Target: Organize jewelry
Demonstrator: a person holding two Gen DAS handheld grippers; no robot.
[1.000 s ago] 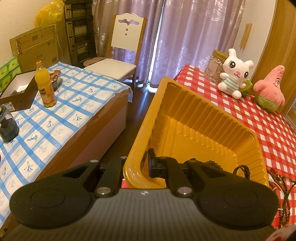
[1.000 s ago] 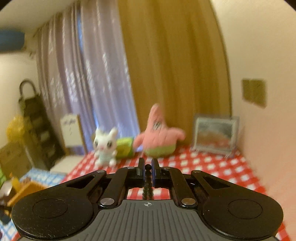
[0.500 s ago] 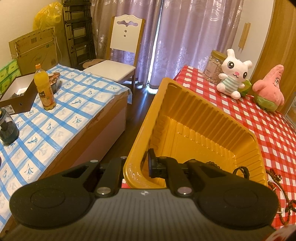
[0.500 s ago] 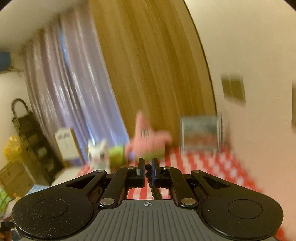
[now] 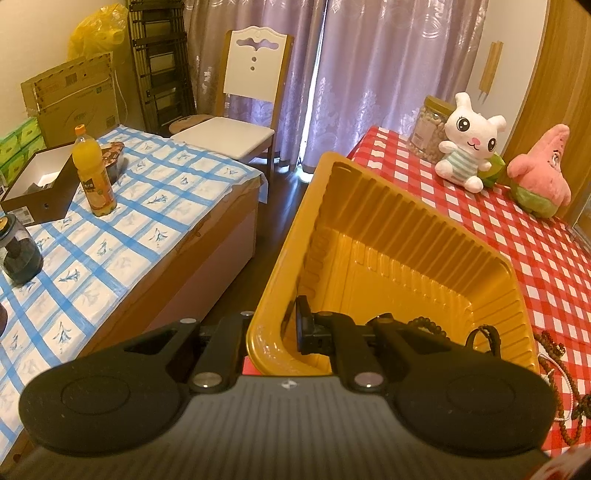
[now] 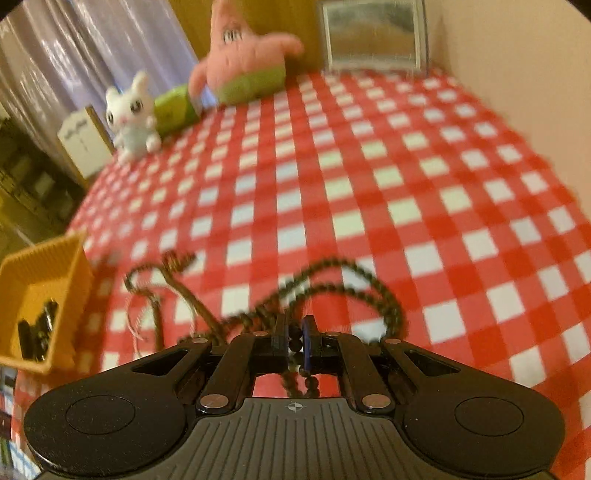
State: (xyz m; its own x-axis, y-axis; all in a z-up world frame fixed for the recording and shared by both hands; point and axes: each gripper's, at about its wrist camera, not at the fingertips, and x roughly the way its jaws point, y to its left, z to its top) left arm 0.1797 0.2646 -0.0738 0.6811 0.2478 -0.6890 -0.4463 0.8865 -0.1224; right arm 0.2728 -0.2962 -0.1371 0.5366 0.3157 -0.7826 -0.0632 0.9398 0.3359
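Observation:
My left gripper [image 5: 273,332] is shut on the near rim of a yellow plastic tray [image 5: 399,236], one finger inside and one outside. The tray holds a dark bead bracelet [image 5: 428,325] and a black loop [image 5: 487,332]. My right gripper [image 6: 294,338] is shut on a dark bead necklace [image 6: 295,345], close above the red checked tablecloth [image 6: 369,166]. More bead strands [image 6: 258,295] lie tangled on the cloth just ahead. The tray also shows in the right wrist view [image 6: 40,295] at the left. Bead strands [image 5: 557,354] lie right of the tray in the left wrist view.
A white rabbit plush [image 5: 469,144], a pink starfish plush [image 5: 539,177] and a jar [image 5: 430,127] stand at the table's far side. A framed picture [image 6: 373,33] leans on the wall. A blue checked table [image 5: 92,229] with a bottle [image 5: 94,170] stands left.
My right gripper has tipped down from facing the wall to facing the tablecloth and the bead strands, still shut on the beads. My left gripper and the tray have barely moved.

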